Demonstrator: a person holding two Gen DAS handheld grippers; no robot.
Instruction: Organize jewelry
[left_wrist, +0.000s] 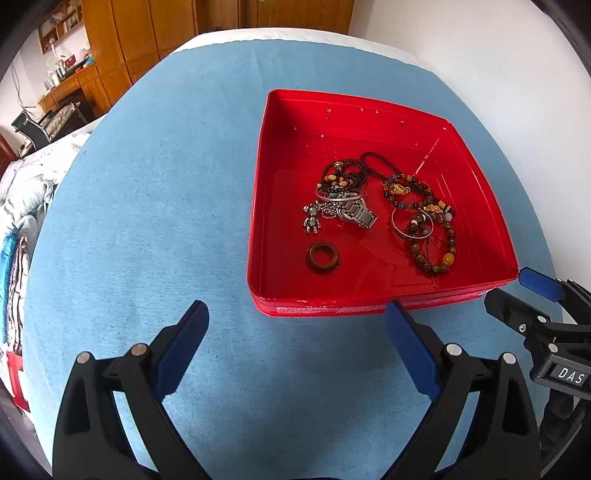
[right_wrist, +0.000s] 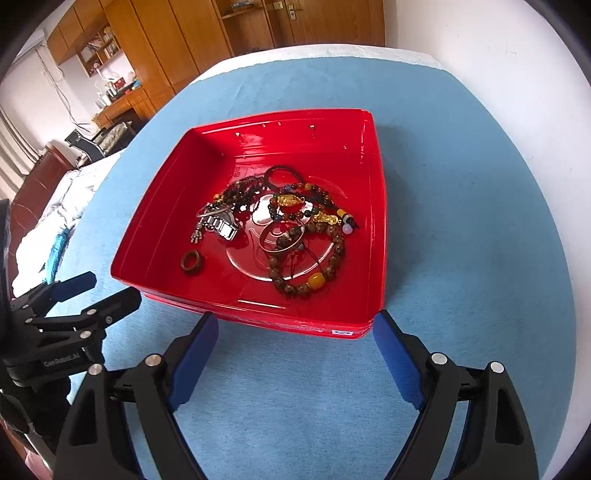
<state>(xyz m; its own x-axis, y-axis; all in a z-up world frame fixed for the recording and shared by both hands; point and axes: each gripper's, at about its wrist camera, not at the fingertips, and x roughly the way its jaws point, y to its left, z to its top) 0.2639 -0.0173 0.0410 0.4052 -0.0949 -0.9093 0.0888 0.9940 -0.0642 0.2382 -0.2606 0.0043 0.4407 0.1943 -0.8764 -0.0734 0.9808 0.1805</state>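
Observation:
A red tray (left_wrist: 491, 206) (right_wrist: 147, 206) sits on the blue cloth and holds a heap of jewelry. In it lie a brown ring (left_wrist: 324, 257) (right_wrist: 191, 261), a steel watch (left_wrist: 360, 214) (right_wrist: 221, 227), a small bear charm (left_wrist: 312, 219), a brown bead bracelet (left_wrist: 439, 258) (right_wrist: 317, 277) and a thin metal bangle (left_wrist: 400, 229) (right_wrist: 280, 240). My left gripper (left_wrist: 295, 350) is open and empty just in front of the tray's near wall. My right gripper (right_wrist: 295, 354) is open and empty at the same wall, and it shows at the right edge of the left wrist view (left_wrist: 517, 295).
The blue cloth (left_wrist: 155, 206) (right_wrist: 461, 184) covers a round table. A white wall stands to the right. Wooden cabinets (right_wrist: 192, 40), a desk and a bed with bedding (left_wrist: 22, 206) lie to the left and behind.

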